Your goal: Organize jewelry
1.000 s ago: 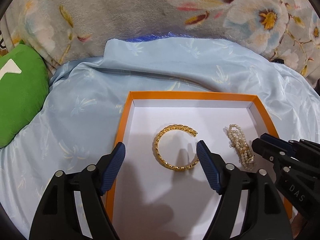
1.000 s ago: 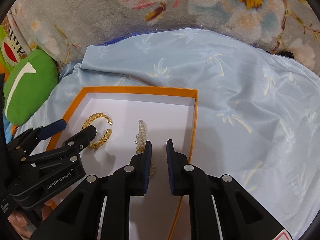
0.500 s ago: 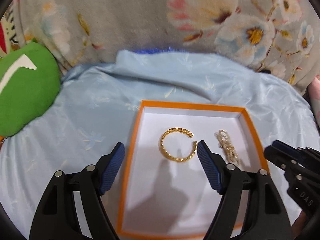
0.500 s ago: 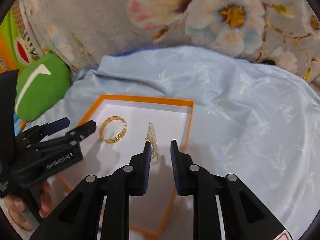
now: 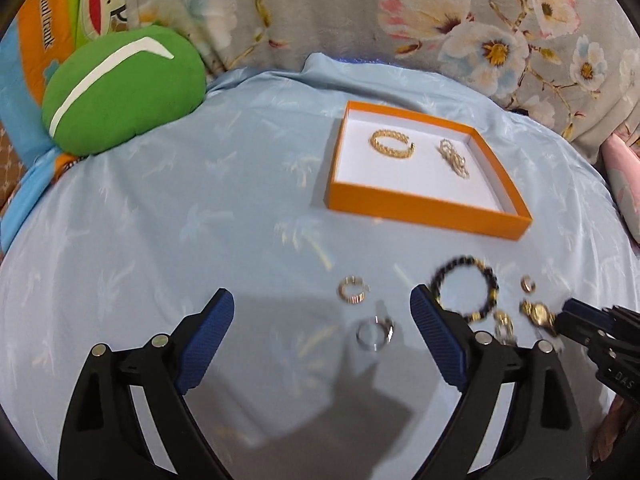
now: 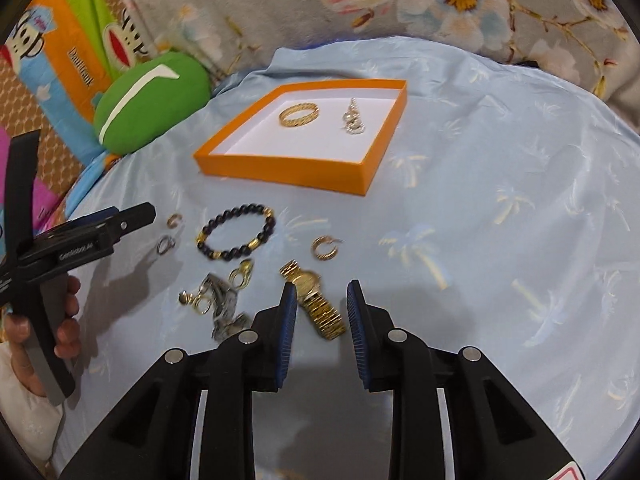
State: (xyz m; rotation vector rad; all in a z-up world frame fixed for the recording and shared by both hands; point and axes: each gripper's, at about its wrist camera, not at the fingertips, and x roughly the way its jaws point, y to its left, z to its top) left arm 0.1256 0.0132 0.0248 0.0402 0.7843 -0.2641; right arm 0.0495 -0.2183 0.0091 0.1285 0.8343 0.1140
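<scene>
An orange tray [image 5: 424, 210] [image 6: 280, 170] on the blue cloth holds a gold cuff bracelet [image 5: 391, 143] [image 6: 299, 114] and a pearl bracelet [image 5: 454, 158] [image 6: 353, 120]. Loose pieces lie on the cloth near me: a dark bead bracelet [image 5: 466, 290] [image 6: 236, 237], a gold watch [image 6: 314, 300] [image 5: 538, 312], a gold hoop [image 6: 325, 247], a gold ring [image 5: 352, 289] and a silver ring [image 5: 374, 334]. My left gripper [image 5: 322, 328] is wide open and empty over the silver ring. My right gripper [image 6: 322, 304] is open, its fingers either side of the watch band.
A green cushion [image 5: 120, 92] [image 6: 150, 98] lies at the back left beside printed bedding. A floral blanket [image 5: 460, 20] runs along the back. A tangle of small gold and silver pieces [image 6: 218, 300] lies left of the watch.
Both grippers have pulled back from over the tray toward me, bringing the loose jewelry into view. The right gripper has opened from nearly shut. The bracelets stay in the tray.
</scene>
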